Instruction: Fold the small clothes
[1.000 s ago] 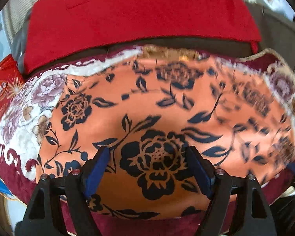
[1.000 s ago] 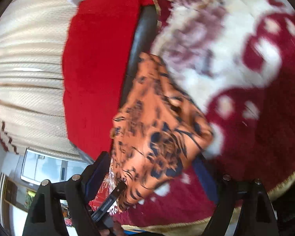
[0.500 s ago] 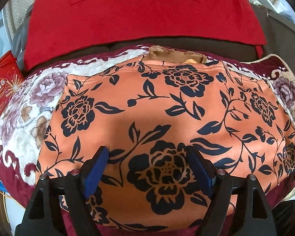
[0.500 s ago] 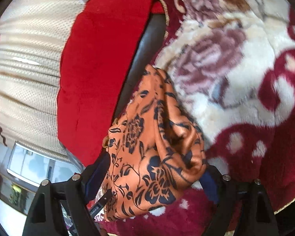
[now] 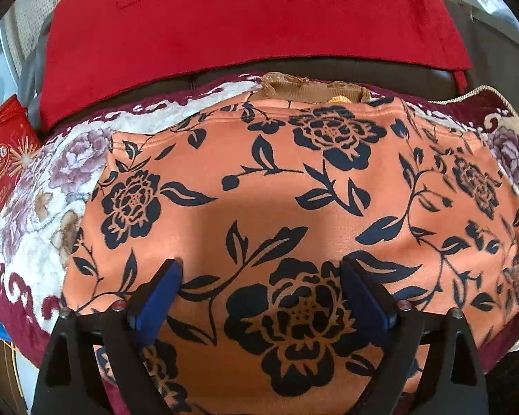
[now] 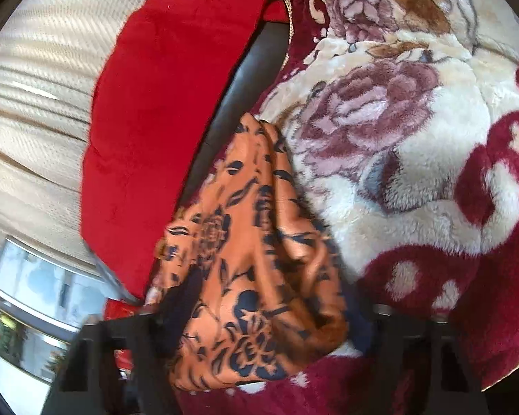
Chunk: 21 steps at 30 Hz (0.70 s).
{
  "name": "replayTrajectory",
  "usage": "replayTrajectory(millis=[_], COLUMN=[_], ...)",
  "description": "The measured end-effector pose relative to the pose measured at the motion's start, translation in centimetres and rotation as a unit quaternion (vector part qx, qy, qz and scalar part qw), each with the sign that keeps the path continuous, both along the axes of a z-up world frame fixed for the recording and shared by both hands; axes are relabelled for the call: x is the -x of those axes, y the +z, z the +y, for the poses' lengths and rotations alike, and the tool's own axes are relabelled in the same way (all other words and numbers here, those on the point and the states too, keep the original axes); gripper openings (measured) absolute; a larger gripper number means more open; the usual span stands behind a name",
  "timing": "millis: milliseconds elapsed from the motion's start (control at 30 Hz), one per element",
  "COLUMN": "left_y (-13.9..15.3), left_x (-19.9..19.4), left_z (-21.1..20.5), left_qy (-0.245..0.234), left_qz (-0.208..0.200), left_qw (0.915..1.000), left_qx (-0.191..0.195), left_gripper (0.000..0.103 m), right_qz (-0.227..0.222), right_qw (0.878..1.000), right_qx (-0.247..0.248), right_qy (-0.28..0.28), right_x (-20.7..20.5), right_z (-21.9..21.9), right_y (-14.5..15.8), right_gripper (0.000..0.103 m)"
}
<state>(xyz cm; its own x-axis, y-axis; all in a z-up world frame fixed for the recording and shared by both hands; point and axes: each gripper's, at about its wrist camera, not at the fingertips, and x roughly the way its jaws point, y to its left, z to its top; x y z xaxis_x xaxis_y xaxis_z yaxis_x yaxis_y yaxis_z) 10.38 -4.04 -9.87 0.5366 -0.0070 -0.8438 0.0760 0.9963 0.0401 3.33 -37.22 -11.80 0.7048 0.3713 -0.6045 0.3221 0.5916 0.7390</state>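
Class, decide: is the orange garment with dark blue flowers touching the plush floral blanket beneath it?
Touching. The left wrist view shows the orange garment with dark blue flowers lying spread flat on the plush floral blanket, with no gap along its left edge.

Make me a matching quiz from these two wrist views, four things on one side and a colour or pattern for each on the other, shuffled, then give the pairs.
Things:
1. garment
2. blanket
3. cushion
4. left gripper pads

Descriptions:
A. plain red
B. blue
C. orange with dark flowers
D. cream and maroon, with mauve flowers

Pairs: 1-C, 2-D, 3-A, 4-B
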Motion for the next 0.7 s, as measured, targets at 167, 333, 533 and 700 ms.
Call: replayTrajectory(millis=[167, 333, 533, 700], left_y=[0.2, -1.3, 0.9, 4.2], left_x=[-0.2, -1.2, -2.5, -4.4], left_z=[-0.4, 0.3, 4.4, 11.8], left_qy=[-0.017, -0.023, -0.021, 0.028], left_qz=[-0.017, -0.01, -0.003, -0.029], left_qw=[0.9997, 0.9996, 0.9947, 0.966], left_qx=[-0.007, 0.011, 0.1, 0.255], left_gripper=[0.093, 0.099, 0.097, 0.098], right_qz=[0.015, 0.039, -0.037, -0.082], right_qw=[1.0, 0.994, 0.955, 0.902], right_qx=[0.016, 0.094, 0.271, 0.358], right_qy=[0.008, 0.05, 0.114, 0.225], right_x=[-0.7, -3.0, -4.9, -6.4], right_z=[0.4, 2.2, 10.9, 22.7], right_y=[-0.3, 0.4, 10.4, 11.7], right_gripper=[0.064, 0.014, 0.013, 0.013])
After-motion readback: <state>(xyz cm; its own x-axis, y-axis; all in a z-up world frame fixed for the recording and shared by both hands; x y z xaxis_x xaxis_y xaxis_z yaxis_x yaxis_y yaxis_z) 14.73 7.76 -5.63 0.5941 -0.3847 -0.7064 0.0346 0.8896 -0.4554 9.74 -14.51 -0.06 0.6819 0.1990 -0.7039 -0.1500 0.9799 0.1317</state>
